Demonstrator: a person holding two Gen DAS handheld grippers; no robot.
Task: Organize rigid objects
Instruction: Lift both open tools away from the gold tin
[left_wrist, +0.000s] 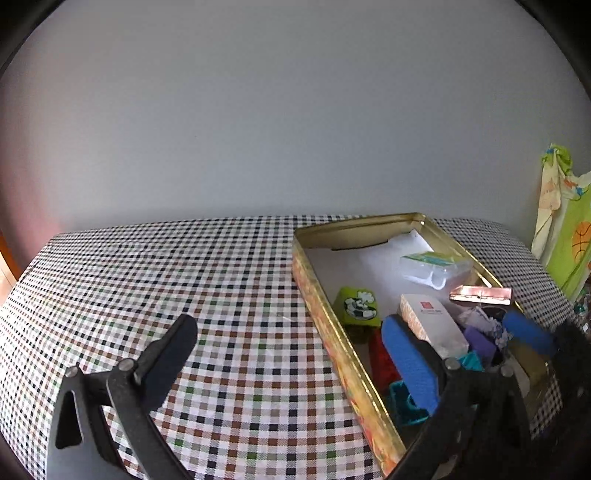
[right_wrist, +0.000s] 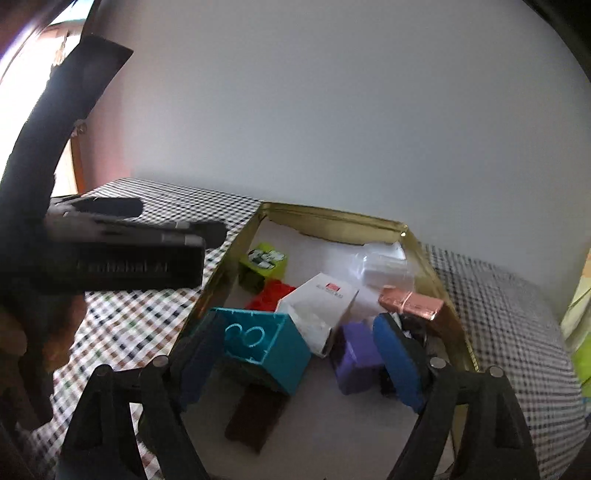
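While the left wrist view looks down across the desk (left_wrist: 229, 295), covered in a small-checked cloth, the gold metal tin (left_wrist: 325, 306) lies on its right half with its long axis running from the near right corner away toward the wall. Its walls are thin and shiny, its outer side printed in orange tones. Inside lie a green cube (left_wrist: 358, 306), a white carton (left_wrist: 432, 325) with a red mark, a clear plastic case (left_wrist: 436, 269), a copper-coloured bar (left_wrist: 480, 295) lying crosswise against the far-right rim, a red block (left_wrist: 382, 362) and a purple block (left_wrist: 480, 341). The left tongs (left_wrist: 295, 354) stand wide apart and hold nothing: one dark pad is over the cloth, the blue ribbed pad over the tin. The near end of the tin is hidden behind that arm.

In the right wrist view, the right tongs (right_wrist: 299, 354) reach into the tin (right_wrist: 447, 317), and a teal hollow block (right_wrist: 266, 350), tilted with its moulded rings facing up, sits between the pads. It lies against the left pad, but the right pad stands clear, beside the purple block (right_wrist: 356, 354), so nothing is gripped. A dark brown slab (right_wrist: 255, 417) lies flat under the teal block. The carton (right_wrist: 317, 314) points diagonally. At left, the other tool is blurred, its lettering unreadable.
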